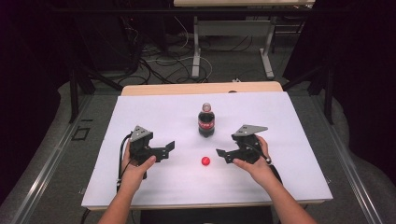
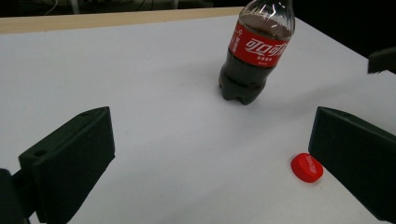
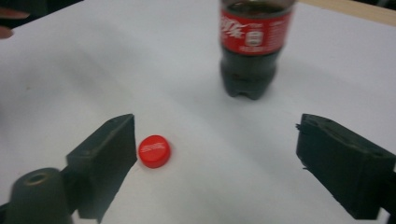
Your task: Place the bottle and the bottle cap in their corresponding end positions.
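I see a clear glossy plastic cola bottle [image 2: 254, 51] with a smooth red film label. Small red plastic cap [image 3: 154, 150], smooth, slight sheen. White matt tabletop sheet [image 1: 154, 116], looks like paper or laminate; pale wood edge at the far side. Left gripper [image 1: 169, 148] and right gripper [image 1: 221, 153]: matt black plastic jaws, faintly rough finish.

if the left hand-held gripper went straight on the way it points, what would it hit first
Probably the cola bottle, which stands ahead, slightly right of centre between the open jaws of the left hand-held gripper. The red cap lies off by the right jaw; depth is unclear.
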